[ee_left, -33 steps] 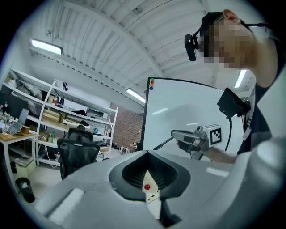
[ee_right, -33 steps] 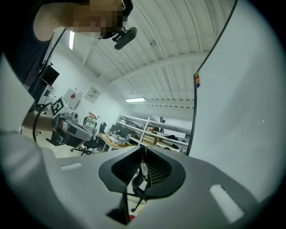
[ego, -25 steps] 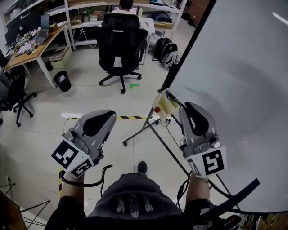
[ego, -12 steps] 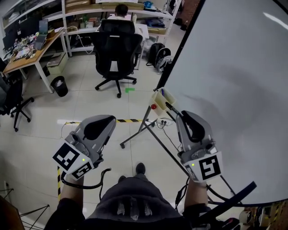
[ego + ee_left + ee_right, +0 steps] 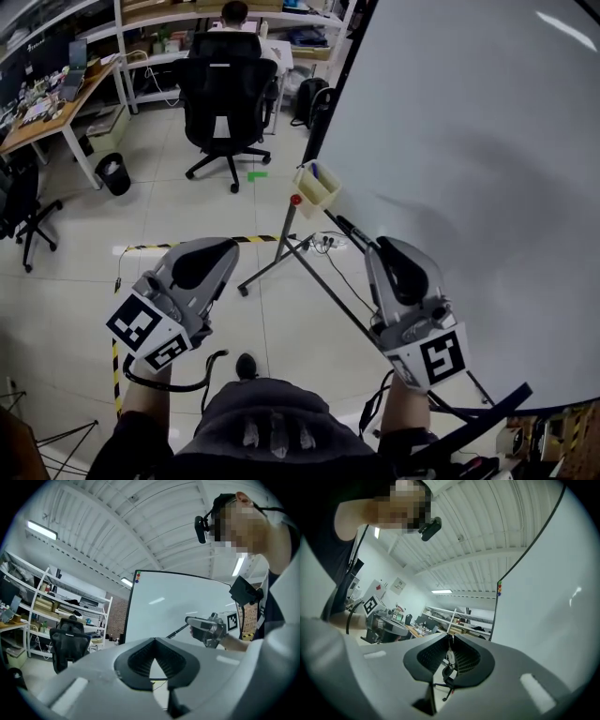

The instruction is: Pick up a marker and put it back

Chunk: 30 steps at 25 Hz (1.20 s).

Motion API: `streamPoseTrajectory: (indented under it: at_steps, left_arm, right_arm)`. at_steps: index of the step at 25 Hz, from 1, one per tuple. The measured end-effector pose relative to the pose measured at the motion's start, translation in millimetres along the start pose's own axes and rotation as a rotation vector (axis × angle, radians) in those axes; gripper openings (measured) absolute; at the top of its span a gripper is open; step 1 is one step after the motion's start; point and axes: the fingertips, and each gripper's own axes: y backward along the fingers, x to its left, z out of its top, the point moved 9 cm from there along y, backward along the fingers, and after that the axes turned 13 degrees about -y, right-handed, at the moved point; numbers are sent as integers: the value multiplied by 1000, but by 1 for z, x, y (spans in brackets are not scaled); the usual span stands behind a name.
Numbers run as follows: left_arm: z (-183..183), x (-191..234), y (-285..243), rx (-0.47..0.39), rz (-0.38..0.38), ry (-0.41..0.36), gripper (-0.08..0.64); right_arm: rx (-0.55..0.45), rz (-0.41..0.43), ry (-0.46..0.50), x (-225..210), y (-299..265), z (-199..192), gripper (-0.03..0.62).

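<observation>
My right gripper is shut on a dark marker, which sticks out ahead of the jaws along the lower edge of the whiteboard. Its tip points at a pale yellow marker holder fixed to the board's corner, a short gap away. In the right gripper view the marker shows as a thin sliver between the jaws. The left gripper view shows the marker jutting from the right gripper. My left gripper hangs over the floor, jaws shut on nothing.
The board's stand legs spread over the tiled floor with a cable beneath. A black office chair and a seated person are at the back. A desk, a bin and another chair stand left.
The marker's tip was at the holder and now stands clear of it. Holder and office chair have slid up and left in the head view as both grippers drew back.
</observation>
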Motion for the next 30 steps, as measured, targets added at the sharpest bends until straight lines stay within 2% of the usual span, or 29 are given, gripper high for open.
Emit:
streamPoseTrajectory:
  at_steps: [6, 9, 12, 16, 21, 30]
  left_arm:
    - [9, -91, -5, 29, -18, 6, 6]
    - [12, -159, -9, 18, -29, 26, 6]
    - [18, -226, -7, 45, -37, 31, 6]
    - [37, -285, -2, 62, -4, 4, 6]
    - [59, -321, 9, 81, 47, -42, 6]
    - [85, -346, 63, 96, 138, -127, 6]
  right_arm:
    - [-13, -5, -28, -3, 102, 4, 43]
    - [-5, -3, -57, -10, 166, 2, 43]
    - [1, 9, -85, -13, 227, 9, 41]
    - [-14, 39, -132, -17, 280, 14, 42]
    - [-36, 116, -163, -11, 298, 18, 43]
    - [-38, 206, -208, 25, 301, 26, 43]
